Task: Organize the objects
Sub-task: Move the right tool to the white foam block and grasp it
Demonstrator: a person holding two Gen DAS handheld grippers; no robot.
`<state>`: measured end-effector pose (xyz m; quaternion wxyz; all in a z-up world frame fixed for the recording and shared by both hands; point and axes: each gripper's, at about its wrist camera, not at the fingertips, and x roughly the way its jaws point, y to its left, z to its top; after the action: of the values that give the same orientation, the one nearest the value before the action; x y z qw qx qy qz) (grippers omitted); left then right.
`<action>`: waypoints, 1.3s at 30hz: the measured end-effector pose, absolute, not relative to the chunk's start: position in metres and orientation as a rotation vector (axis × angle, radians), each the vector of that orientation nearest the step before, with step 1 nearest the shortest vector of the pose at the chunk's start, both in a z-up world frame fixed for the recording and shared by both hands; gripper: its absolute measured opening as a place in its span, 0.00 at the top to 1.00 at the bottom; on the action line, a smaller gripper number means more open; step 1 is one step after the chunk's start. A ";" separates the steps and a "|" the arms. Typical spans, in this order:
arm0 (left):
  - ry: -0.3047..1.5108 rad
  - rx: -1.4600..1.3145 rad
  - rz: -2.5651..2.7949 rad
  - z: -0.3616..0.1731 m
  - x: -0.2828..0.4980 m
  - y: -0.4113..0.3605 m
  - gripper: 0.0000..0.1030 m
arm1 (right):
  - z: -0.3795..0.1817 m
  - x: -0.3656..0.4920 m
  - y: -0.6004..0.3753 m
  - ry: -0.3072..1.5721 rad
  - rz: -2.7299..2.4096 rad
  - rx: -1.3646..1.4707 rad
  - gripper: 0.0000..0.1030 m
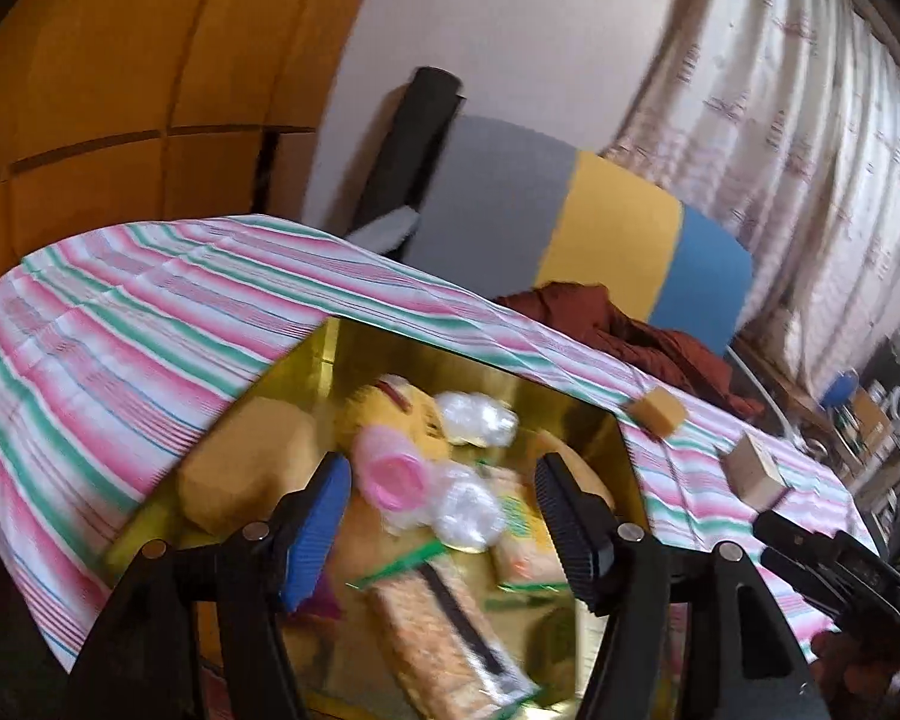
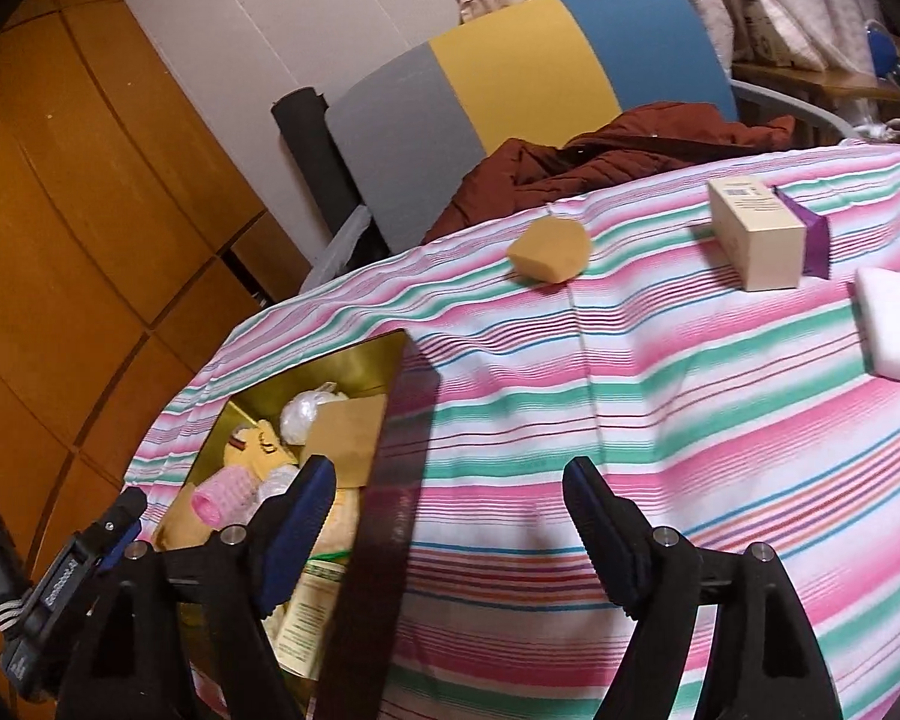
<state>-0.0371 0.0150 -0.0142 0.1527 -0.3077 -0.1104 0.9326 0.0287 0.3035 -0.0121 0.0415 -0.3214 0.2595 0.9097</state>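
Note:
My left gripper (image 1: 444, 531) hangs open over a gold-lined box (image 1: 570, 414), with nothing between its fingers. Inside the box lie a pink hair roller (image 1: 390, 471), a tan sponge (image 1: 246, 468), clear plastic wraps (image 1: 468, 507) and snack packets (image 1: 432, 618). My right gripper (image 2: 450, 516) is open and empty above the striped tablecloth (image 2: 630, 390), just right of the box's dark rim (image 2: 384, 510). On the cloth beyond it sit a yellow sponge (image 2: 549, 252), a cream carton (image 2: 756, 240) with a purple packet (image 2: 810, 234) behind it, and a white block (image 2: 894, 324).
A chair with a grey, yellow and blue back (image 2: 510, 78) stands behind the table, a dark red jacket (image 2: 618, 150) heaped on it. Wooden cabinets (image 2: 90, 210) fill the left side. Curtains (image 1: 780, 120) and a cluttered shelf (image 1: 870, 408) are at the right.

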 end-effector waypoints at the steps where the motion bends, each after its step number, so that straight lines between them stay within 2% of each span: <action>1: -0.296 -0.884 2.645 -0.014 -0.034 0.023 0.37 | -0.013 0.031 0.307 0.793 2.777 -0.986 0.23; 13: -0.066 -0.941 2.309 -0.027 0.014 0.113 0.37 | -0.029 0.057 0.351 0.764 2.662 -0.999 0.22; 30: 0.045 -1.030 2.132 -0.047 0.043 0.183 0.36 | -0.043 0.097 0.461 0.683 2.406 -0.901 0.22; 39: 0.113 -1.065 2.119 -0.049 0.031 0.210 0.36 | -0.046 0.067 0.532 0.680 2.284 -0.896 0.22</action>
<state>0.0309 0.2102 -0.0491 0.3744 -0.4161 0.0442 0.8275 0.0669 0.5321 -0.0457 0.2933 -0.3365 0.2554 0.8576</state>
